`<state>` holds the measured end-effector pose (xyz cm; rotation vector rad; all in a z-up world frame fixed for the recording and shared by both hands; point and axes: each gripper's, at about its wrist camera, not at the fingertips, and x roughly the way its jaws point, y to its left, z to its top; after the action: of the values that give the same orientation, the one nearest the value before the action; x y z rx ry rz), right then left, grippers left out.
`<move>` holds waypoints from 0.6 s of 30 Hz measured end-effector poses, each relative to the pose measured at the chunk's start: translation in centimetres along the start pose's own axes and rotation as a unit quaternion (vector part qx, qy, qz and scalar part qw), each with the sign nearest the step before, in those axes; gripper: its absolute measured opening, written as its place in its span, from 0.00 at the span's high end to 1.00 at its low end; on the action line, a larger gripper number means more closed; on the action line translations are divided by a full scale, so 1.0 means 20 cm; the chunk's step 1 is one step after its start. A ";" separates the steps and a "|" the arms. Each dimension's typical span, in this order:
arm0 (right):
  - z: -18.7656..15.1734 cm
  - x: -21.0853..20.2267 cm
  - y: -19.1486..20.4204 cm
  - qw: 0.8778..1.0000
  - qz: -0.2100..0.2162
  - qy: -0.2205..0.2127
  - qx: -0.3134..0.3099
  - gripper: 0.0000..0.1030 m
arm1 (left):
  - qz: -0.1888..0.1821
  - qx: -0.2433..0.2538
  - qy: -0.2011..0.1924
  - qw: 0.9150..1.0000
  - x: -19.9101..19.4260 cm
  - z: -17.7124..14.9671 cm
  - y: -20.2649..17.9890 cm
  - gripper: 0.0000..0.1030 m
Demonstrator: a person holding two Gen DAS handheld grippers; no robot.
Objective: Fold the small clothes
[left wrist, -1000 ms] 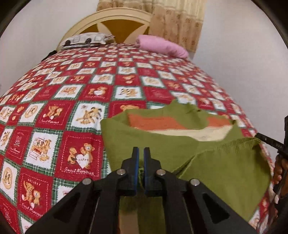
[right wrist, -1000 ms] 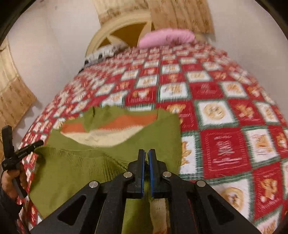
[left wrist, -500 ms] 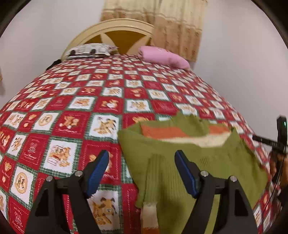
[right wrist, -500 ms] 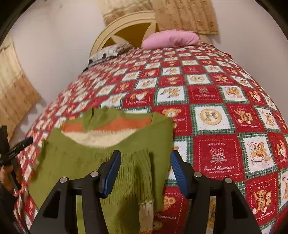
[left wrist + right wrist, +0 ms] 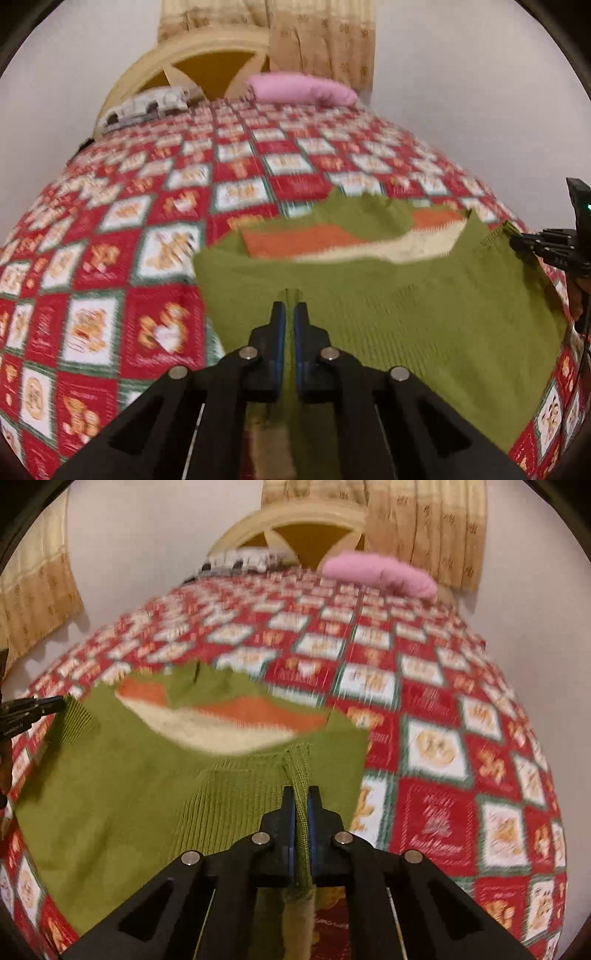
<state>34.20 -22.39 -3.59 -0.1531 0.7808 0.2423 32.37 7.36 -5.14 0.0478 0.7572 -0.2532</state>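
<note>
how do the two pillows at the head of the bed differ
The pink pillow is one plain colour; the grey-and-white pillow carries a dark pattern, too blurred to read. The pink pillow looks plumper, while the grey-and-white pillow lies flatter. In the left wrist view the pink pillow sits to the right, nearer the curtain, and the grey-and-white pillow to the left. Both lie against the cream headboard on the red patchwork bedspread.

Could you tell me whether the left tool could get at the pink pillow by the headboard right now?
Probably not: the left tool is shut on the green knitted sweater, and the pink pillow lies at the far end of the patchwork bedspread.
</note>
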 end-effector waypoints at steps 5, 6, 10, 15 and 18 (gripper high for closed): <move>0.12 -0.06 -0.03 0.999 -0.012 -0.043 0.012 0.96 | 0.011 -0.018 -0.040 0.999 -0.09 0.11 0.09 0.99; 0.15 -0.06 -0.03 0.999 -0.015 -0.046 0.014 0.96 | 0.013 -0.025 -0.051 0.998 -0.10 0.14 0.12 0.99; 0.19 0.01 -0.02 0.999 -0.009 -0.042 0.026 0.97 | 0.005 -0.053 -0.055 0.997 -0.05 0.22 0.20 0.99; 0.13 0.07 0.00 0.999 -0.002 -0.029 0.020 0.97 | -0.004 -0.027 0.006 1.000 0.07 0.14 0.11 0.51; 0.10 0.08 -0.02 0.999 0.003 -0.025 0.031 0.97 | 0.003 0.002 0.005 1.000 0.10 0.07 0.03 0.33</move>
<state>36.66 -22.14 -3.32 -0.0849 0.7390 0.2264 34.76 7.35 -5.49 0.0553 0.7666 -0.2500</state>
